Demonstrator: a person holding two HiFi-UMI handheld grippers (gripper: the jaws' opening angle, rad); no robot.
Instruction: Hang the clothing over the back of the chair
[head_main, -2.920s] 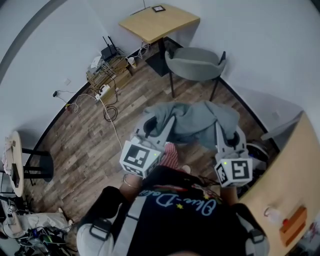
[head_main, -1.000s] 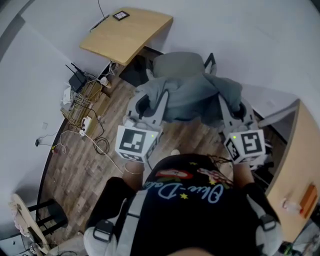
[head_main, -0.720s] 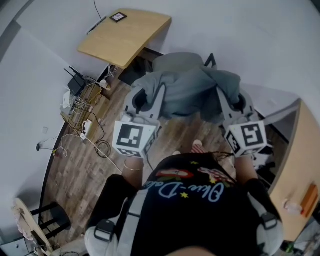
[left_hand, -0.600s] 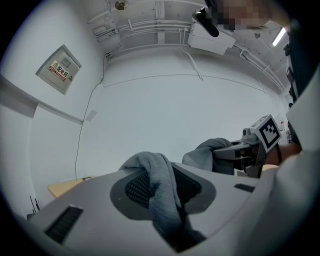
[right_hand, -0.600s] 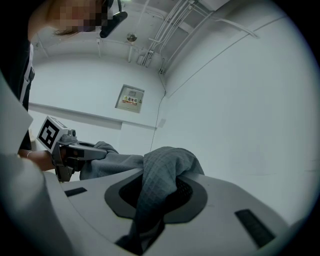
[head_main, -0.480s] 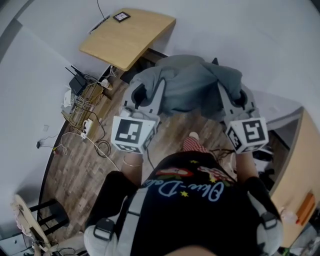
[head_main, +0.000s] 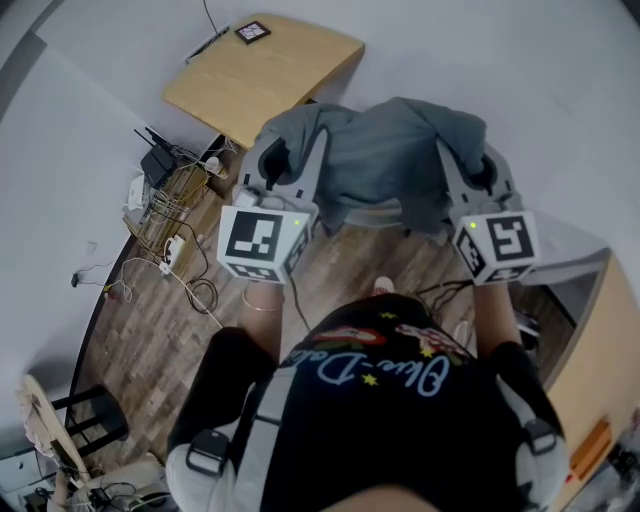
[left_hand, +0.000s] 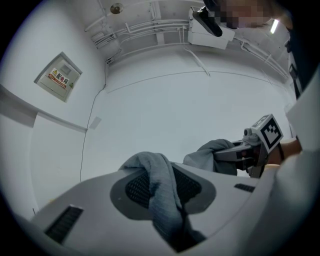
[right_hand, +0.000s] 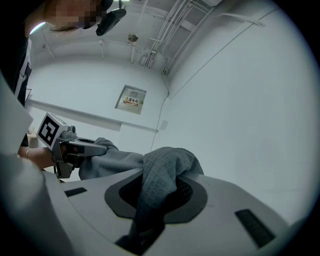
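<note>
the grey clothing (head_main: 385, 165) is held up and spread between the two grippers, just to the right of the wooden desk (head_main: 262, 72) and on the person's side of it. the left gripper (head_main: 288, 160) is clenched on one bunched edge of the cloth, at the end nearest the desk; a fold of waffle-textured fabric is pinched between its jaws and spills over them. the right gripper (head_main: 468, 162) is likewise clamped on the other edge, well apart from the desk. the garment's middle sags between them. a router (head_main: 158, 162) and tangled cables (head_main: 172, 218) are seen on the wooden floor (head_main: 170, 300) beside the desk.
</note>
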